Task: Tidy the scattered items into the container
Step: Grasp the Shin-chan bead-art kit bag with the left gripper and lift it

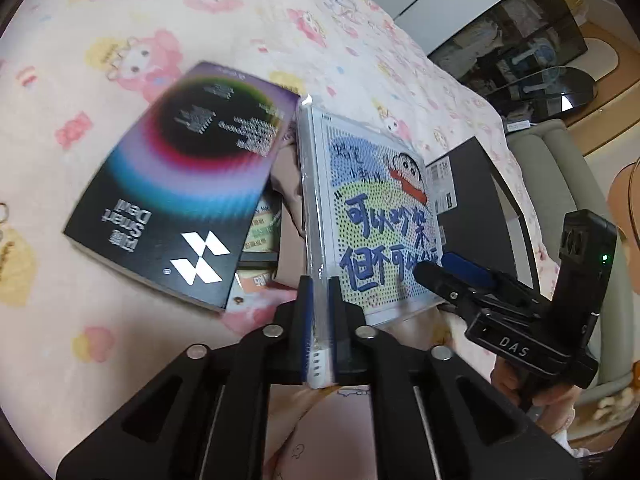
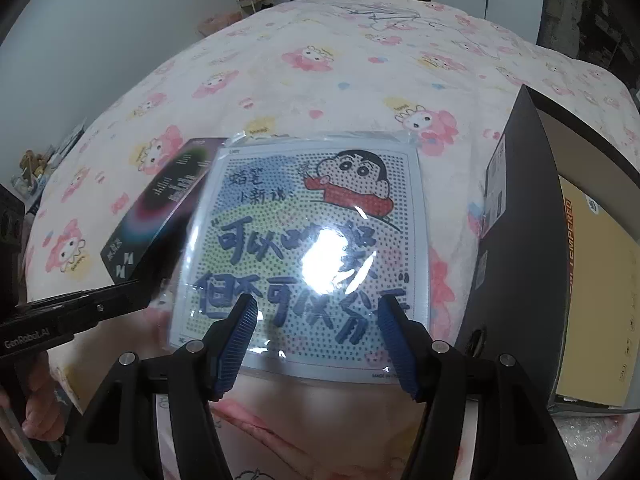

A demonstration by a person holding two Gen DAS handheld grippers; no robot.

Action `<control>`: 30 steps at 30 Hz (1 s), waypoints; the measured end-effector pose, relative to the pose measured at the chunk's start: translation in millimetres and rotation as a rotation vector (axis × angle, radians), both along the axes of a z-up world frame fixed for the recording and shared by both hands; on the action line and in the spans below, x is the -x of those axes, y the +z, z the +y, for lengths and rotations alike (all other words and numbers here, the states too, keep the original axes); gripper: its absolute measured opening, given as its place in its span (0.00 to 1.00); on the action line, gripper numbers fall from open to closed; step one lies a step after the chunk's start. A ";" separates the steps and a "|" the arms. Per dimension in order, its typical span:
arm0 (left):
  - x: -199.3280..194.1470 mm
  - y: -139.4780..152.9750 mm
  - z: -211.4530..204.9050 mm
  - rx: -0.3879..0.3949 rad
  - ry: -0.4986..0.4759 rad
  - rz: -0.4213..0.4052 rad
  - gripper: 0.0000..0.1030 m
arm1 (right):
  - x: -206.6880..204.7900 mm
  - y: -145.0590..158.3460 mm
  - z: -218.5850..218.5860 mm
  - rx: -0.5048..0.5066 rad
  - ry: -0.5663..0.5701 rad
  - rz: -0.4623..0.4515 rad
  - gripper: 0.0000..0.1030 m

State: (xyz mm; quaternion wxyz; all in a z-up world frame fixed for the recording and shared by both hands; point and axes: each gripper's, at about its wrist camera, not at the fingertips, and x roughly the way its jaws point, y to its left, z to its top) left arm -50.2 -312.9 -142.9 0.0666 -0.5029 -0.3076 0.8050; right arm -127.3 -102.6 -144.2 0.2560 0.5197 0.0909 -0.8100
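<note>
My left gripper [image 1: 319,292] is shut on the near edge of a flat cartoon picture kit in a clear sleeve [image 1: 372,216], holding it tilted above the bed. The kit fills the right wrist view [image 2: 304,240]. My right gripper [image 2: 316,316] is open, its blue pads either side of the kit's lower part, not touching as far as I can tell; it also shows in the left wrist view [image 1: 448,270]. A black box container [image 2: 532,264] stands open at the right, with a yellow item inside. A black and purple box [image 1: 180,184] lies left of the kit.
The pink cartoon-print bedspread [image 2: 320,72] covers the bed. Smaller packets [image 1: 262,236] lie under the black and purple box. A chair and a glass cabinet [image 1: 540,40] stand beyond the bed's right edge. A wall rises at the far left.
</note>
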 end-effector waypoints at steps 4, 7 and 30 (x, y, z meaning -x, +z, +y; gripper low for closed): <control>16.1 -10.1 9.6 -0.032 -0.043 0.001 0.43 | -1.1 -16.4 5.4 -0.015 -0.001 -0.043 0.58; 31.4 -22.6 15.6 -0.023 -0.068 -0.028 0.40 | -5.2 -19.5 3.1 -0.035 0.015 -0.024 0.58; -18.0 -0.2 -25.7 0.143 0.086 0.020 0.34 | -6.6 -42.8 19.5 0.094 0.018 -0.217 0.63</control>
